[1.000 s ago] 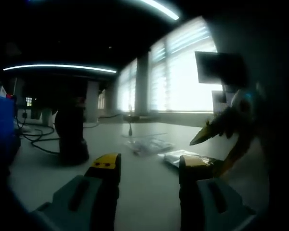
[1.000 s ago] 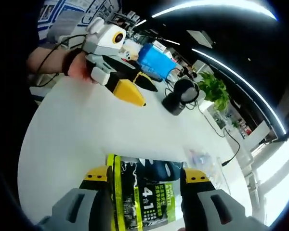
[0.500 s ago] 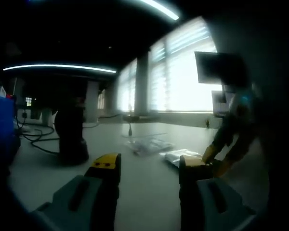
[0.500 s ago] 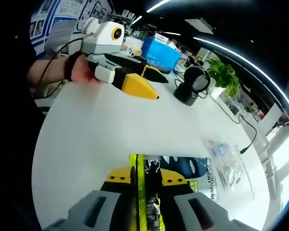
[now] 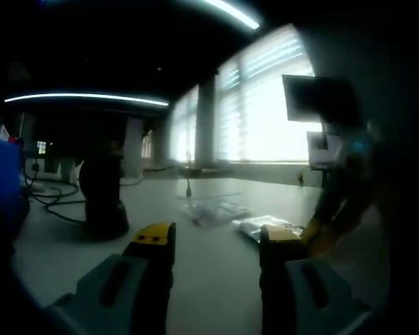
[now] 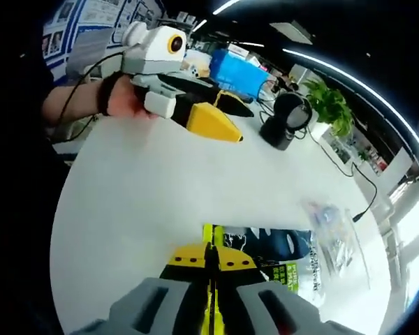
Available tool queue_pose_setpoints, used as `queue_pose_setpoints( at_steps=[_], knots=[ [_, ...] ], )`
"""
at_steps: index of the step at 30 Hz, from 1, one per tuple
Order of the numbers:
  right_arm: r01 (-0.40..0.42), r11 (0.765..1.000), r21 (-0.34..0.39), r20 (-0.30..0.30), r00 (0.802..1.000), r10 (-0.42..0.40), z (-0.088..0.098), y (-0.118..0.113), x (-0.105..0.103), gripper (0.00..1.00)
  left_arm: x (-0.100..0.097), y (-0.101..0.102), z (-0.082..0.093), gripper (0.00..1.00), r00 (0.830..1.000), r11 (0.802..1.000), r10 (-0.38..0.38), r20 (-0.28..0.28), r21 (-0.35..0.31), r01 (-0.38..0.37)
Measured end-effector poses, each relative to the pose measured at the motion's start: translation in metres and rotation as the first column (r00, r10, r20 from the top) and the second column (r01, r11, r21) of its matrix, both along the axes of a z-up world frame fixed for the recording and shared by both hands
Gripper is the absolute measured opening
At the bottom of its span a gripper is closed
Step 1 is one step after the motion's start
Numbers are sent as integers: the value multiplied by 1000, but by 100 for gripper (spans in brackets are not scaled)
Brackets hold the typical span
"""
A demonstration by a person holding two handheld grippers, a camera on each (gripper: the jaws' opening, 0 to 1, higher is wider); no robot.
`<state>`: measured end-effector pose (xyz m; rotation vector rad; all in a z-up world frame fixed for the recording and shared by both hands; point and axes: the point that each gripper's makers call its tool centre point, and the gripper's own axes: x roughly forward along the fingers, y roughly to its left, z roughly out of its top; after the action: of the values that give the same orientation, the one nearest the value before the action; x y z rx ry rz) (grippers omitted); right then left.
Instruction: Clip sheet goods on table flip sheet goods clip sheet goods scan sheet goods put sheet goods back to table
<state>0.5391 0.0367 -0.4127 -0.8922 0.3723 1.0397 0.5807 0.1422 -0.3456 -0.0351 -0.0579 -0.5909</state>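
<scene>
Right gripper view: right tool (image 6: 211, 259) pinching "4 1"-marked sheet goods (image 6: 272, 252).

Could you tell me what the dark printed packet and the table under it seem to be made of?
The printed packet looks like glossy plastic film, its surface catching highlights. The table looks like smooth matte white laminate, though that is uncertain.

A flat sheet-goods packet (image 6: 265, 252), dark with white print and a yellow-green band along one edge, is seen lying on the white table. Its yellow-green edge is pinched between the closed jaws of the right gripper (image 6: 211, 259). In the left gripper view the packet (image 5: 264, 226) is seen as a pale, glossy flat shape.
</scene>
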Motion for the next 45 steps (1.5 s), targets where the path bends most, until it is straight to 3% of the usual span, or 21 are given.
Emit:
queue_pose_setpoints(
  at_steps=[1, 4, 8, 11, 14, 18, 20, 32, 45],
  knots=[
    [-10, 1000, -6, 22, 1000, 10, 1, 0, 1, 6, 0, 0, 0, 41, 1000, 1000, 0, 0, 0, 0],
    [7, 999, 31, -15, 1000, -7, 4, 0, 1, 17, 1, 1, 0, 41, 1000, 1000, 0, 0, -3, 0],
    [-16, 1000, 1, 47, 999, 16, 8, 1, 4, 25, 0, 0, 0, 41, 1000, 1000, -2, 1, 1, 2],
    [-19, 1000, 22, 24, 1000, 18, 10, 4, 1, 31, 0, 1, 0, 41, 1000, 1000, 0, 1, -2, 0],
    [-12, 999, 53, 38, 999, 10, 14, 5, 0, 31, 0, 1, 0, 41, 1000, 1000, 1, 1, -2, -1],
    [15, 997, 81, 151, 988, -28, 32, 3, 7, 31, 0, 1, 0, 41, 1000, 1000, 1, 1, -1, -1],
    [12, 998, 59, 189, 982, -23, 33, 3, 8, 30, 0, 0, 0, 41, 1000, 1000, 0, 1, -1, 0],
    [12, 996, -92, 278, 961, 14, 18, 1, 14, 28, 1, 1, 0, 41, 1000, 1000, 1, 0, 3, -1],
    [26, 986, -166, 340, 940, 33, 12, 2, 9, 20, 1, 1, 0, 41, 1000, 1000, 0, 1, -1, 0]
  ],
)
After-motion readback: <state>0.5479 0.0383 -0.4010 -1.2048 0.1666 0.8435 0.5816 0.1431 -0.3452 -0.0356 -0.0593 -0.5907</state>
